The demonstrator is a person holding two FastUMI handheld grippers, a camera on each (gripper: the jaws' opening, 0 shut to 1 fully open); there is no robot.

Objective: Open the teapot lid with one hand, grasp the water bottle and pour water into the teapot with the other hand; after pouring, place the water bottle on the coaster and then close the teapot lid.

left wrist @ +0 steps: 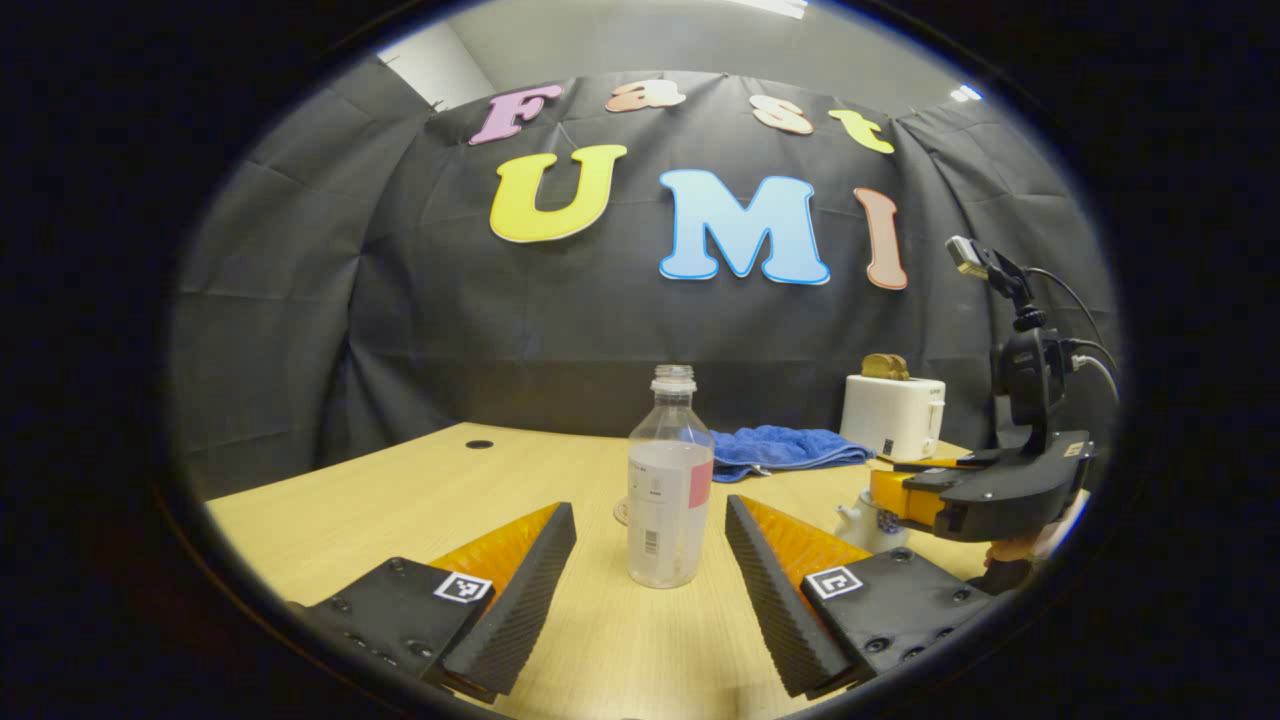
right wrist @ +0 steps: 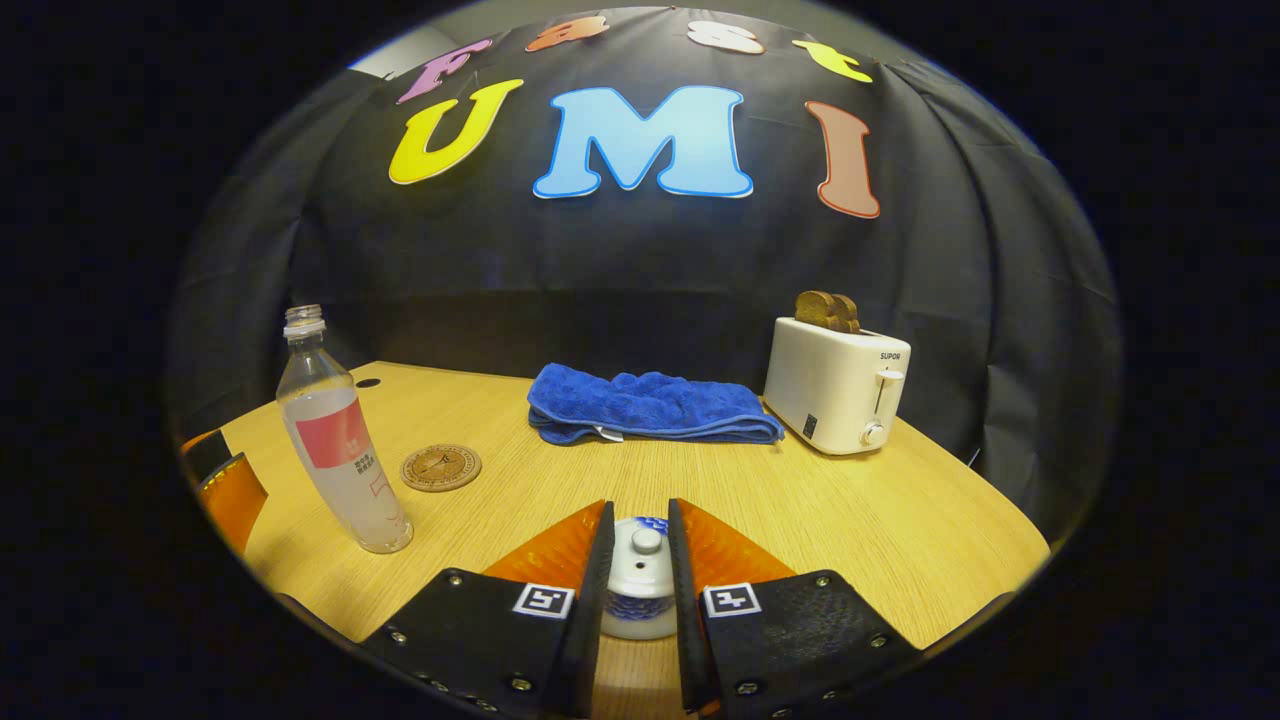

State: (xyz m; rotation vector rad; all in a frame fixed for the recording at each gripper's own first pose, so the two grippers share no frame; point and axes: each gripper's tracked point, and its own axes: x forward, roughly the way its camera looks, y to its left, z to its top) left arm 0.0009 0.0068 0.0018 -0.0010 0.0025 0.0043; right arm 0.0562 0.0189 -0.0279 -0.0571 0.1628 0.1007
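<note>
From my right gripper view, my fingers (right wrist: 598,590) hide both sides of the teapot (right wrist: 637,590), so I can't tell if they press on its lid (right wrist: 646,542). In the left gripper view the right gripper (left wrist: 985,490) covers most of the teapot, the water bottle (left wrist: 668,480) hides nearly all the coaster (left wrist: 621,512), and the bottle's label print is too small to read

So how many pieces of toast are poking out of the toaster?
2, as far as I can tell. Both toast slices stand side by side in the top of the white toaster, at the far right of the table, beside the blue towel.
</note>
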